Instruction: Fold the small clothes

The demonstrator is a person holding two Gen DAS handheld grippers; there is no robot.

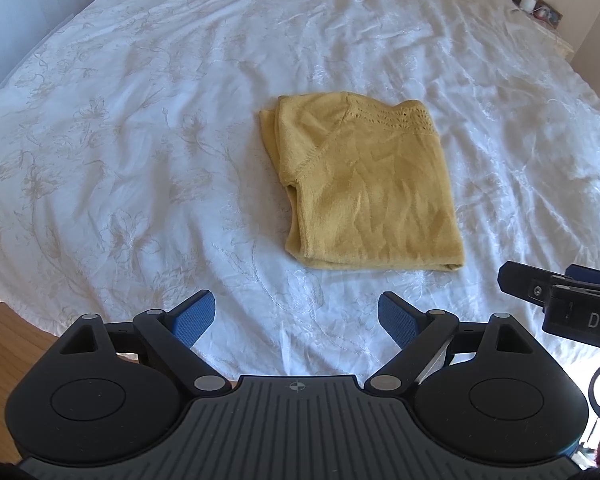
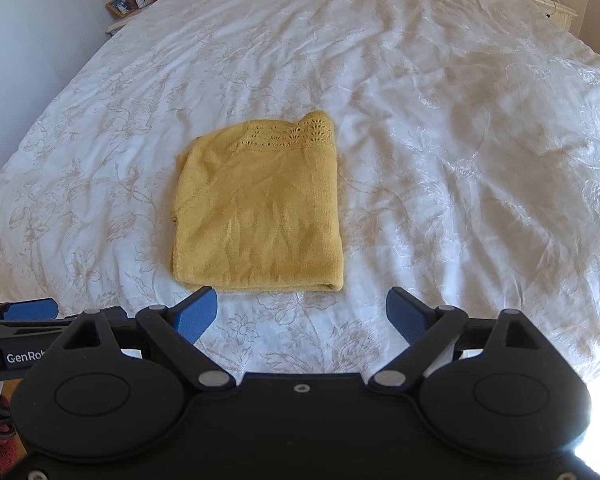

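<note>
Here a folded yellow knit top (image 1: pixel 364 184) is seen lying flat on the white floral bedspread (image 1: pixel 140 160), roughly mid-bed and near the front edge. Both tongs are held above the near edge of the bed, pointed steeply down, with nothing between the blue pads. The left tongs (image 1: pixel 296 320) are spread wide and empty; the top is found ahead of them and slightly to the right, well apart. The right tongs (image 2: pixel 300 314) are likewise released and empty; the top is found ahead and to the left, its near hem just past the left blue pad (image 2: pixel 196 314) in that view, so the right hand is judged nearer. The long axis of the folded top is judged to run away from the tongs, with the openwork neckline band at the far end and the hem at the near end. The fold looks nearly finished; any further fold would likely be taken from the near hem. Part of "GenRob" is read on the other tongs in the right view, and "DA" in the left view.
</note>
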